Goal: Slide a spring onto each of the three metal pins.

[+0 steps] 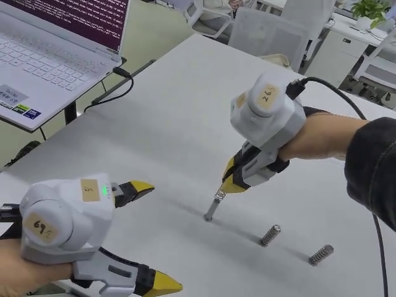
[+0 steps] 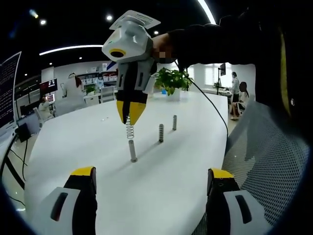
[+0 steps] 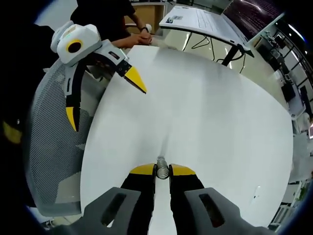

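1. the right gripper [image 1: 234, 183] has its 2 yellow tips pinched together on the upper end of a spring [image 1: 219, 197]. in the right gripper view the coil's round end sits squeezed between the tips.
2. the spring hangs below the tips in line with the near pin [image 1: 210, 211], its lower end right at the pin's top. whether it has started over the pin cannot be told.
3. the near pin stands on the table [image 1: 185, 111]. in a row with it are the middle pin [image 1: 270, 235] and the far pin [image 1: 321, 254], each with a spring already coiled along its length.
4. the left gripper [image 1: 156, 236] is low at the left, well apart from the pins. its jaws are spread wide and hold nothing.
5. both grippers have white plastic housings, dark grey fingers and yellow wedge-shaped tips. the springs are fine steel-grey coils, the pins are plain grey metal rods and the table is smooth matte white.
6. a round tan sticker on the right gripper reads "265" by hand. the sticker on the left gripper reads "69", followed by a mark that cannot be read.
7. an open pale laptop [image 1: 55, 55] sits beyond the table's left edge. its dark purple screen carries lines of text too small to read.
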`<state>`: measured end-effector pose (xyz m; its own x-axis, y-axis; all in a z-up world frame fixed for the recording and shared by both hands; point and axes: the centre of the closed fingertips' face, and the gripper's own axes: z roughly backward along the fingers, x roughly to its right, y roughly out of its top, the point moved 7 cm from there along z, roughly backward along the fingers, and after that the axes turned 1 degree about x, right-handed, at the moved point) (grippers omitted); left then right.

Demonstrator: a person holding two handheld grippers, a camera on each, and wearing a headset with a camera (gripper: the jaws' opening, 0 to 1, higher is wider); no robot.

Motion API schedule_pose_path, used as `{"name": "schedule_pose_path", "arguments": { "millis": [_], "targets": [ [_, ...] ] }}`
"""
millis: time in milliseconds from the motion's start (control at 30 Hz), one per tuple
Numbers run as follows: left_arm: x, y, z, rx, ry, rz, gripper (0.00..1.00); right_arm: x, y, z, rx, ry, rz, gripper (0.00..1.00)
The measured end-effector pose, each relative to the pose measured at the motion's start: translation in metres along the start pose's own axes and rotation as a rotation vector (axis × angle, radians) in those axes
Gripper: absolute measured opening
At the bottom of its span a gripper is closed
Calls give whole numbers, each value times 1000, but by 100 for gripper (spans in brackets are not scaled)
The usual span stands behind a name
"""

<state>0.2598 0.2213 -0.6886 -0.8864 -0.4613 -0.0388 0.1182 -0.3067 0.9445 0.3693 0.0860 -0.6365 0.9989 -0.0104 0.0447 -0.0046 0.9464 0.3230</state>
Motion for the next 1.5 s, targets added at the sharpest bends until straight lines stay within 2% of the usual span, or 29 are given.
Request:
{"name": "schedule_pose_path", "arguments": {
  "millis": [867, 1500],
  "targets": [
    [-1, -3, -3, -7, -8, 11, 89, 2, -8, -17, -8, 17, -17, 8],
    [-2, -3, -3, -6, -5, 17, 87, 2, -14, -40, -37, 20, -18, 8]
  ]
}}
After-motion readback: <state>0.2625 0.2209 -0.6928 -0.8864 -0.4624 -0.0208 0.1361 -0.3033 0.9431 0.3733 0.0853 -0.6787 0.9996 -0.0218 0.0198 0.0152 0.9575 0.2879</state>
